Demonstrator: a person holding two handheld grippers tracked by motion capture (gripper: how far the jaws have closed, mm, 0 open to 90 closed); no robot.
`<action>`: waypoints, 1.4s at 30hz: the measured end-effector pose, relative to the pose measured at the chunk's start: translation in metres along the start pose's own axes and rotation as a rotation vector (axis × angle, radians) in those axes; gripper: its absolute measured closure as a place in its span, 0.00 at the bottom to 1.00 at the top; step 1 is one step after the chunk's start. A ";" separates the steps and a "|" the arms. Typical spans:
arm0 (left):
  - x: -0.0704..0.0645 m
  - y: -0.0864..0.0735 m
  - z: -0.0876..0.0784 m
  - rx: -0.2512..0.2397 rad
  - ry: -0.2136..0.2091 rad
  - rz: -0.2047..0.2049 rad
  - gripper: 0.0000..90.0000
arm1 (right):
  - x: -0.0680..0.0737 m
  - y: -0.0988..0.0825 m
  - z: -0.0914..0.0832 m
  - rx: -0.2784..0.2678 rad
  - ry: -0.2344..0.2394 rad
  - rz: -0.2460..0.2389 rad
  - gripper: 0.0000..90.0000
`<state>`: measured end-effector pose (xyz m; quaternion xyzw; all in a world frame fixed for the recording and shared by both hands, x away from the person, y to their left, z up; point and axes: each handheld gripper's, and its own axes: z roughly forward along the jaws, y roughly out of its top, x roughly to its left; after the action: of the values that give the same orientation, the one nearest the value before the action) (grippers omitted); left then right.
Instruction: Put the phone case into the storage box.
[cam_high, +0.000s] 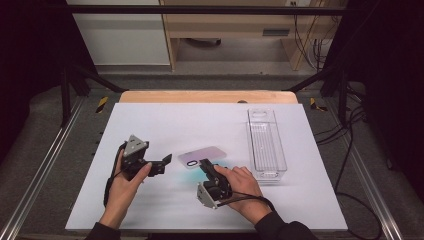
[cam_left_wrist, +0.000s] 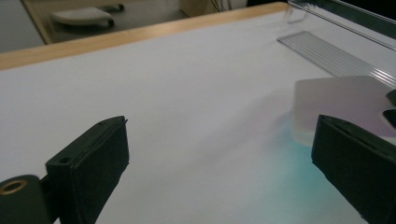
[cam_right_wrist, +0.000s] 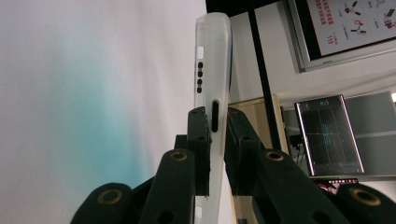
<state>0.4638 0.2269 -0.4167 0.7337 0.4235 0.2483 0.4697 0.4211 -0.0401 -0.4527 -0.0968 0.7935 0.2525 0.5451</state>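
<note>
1. The phone case (cam_high: 200, 157), pale and translucent, sits near the middle of the white table (cam_high: 150, 120), left of the clear plastic bin (cam_high: 266, 145) and apart from it. In the high view its near end is covered by the right gripper (cam_high: 204, 164) and the right hand (cam_high: 240, 185), so how much of it rests on the table cannot be told there.
2. The right gripper's jaws are clamped on the case. In the right gripper view the case (cam_right_wrist: 212, 70) stands edge-on between the two black jaws, with its port slot and a row of small holes showing; the lower end of the case is hidden behind the jaws and cut off by the bottom edge.
3. The left gripper (cam_high: 165, 162) lies left of the case, apart from it, held by the left hand (cam_high: 125, 182). Its jaws stand wide apart with nothing between them but bare table.
4. In the left gripper view a corner of the case (cam_left_wrist: 341, 105) shows at the right, partly hidden by the right-hand jaw and blurred; a bluish tint lies on the table below it.
5. The bin (cam_left_wrist: 336, 51) is cut off by the top right corner there, so just its ribbed floor and one wall can be made out.
</note>
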 end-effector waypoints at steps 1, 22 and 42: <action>0.001 -0.004 -0.004 -0.033 0.026 0.009 0.04 | 0.000 0.000 0.000 0.004 -0.002 0.005 0.91; 0.009 -0.058 -0.034 -0.207 -0.020 0.032 0.03 | -0.011 0.001 0.007 0.061 -0.041 0.105 0.91; 0.016 -0.066 -0.041 -0.252 -0.081 0.009 0.02 | -0.046 -0.012 0.000 0.045 -0.034 0.291 0.91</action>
<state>0.4151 0.2735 -0.4587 0.6803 0.3663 0.2717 0.5737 0.4445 -0.0562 -0.4138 0.0359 0.7954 0.3125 0.5180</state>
